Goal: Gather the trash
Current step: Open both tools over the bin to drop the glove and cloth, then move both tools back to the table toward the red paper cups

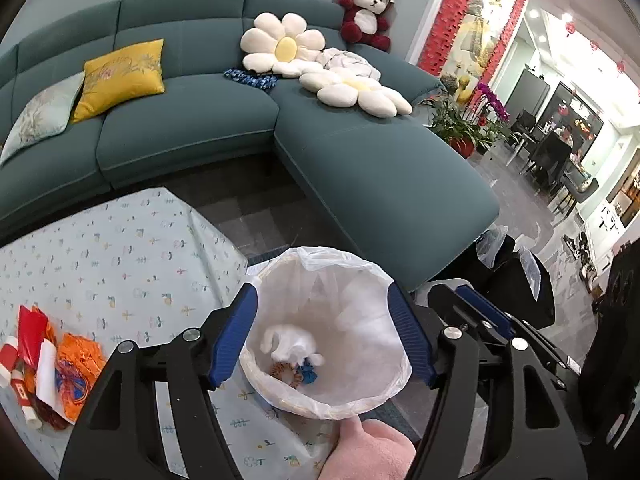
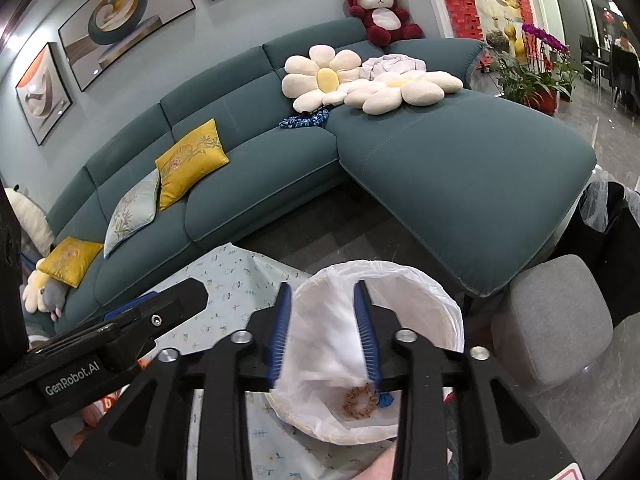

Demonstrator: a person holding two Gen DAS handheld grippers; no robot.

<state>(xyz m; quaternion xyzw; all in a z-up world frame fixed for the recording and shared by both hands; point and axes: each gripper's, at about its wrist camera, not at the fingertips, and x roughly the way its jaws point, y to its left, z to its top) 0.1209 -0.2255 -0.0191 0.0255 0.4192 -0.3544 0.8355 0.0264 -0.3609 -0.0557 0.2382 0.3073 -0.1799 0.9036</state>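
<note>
Both grippers over a lined trash bin in a living room with a teal sofa (image 1: 192, 120).

The trash bin (image 1: 326, 406) stands upright, mouth up, beside the floral-clothed table (image 1: 120, 256); a crumpled tissue (image 1: 290, 346) lies inside. Left gripper (image 1: 324, 336) spread wide and empty; right gripper (image 2: 324, 334) partly open, empty. Wrappers (image 1: 48, 368) lie on the table.

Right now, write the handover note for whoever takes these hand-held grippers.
Left hand-held gripper: open, empty, above the lined bin.
Right hand-held gripper: open, empty, above the same bin.
Done: white crumpled wad, brown ring-shaped scrap and blue scrap lie in the bin.
Left: red, orange and white wrapper pile on the patterned tablecloth, left of the bin.
</note>
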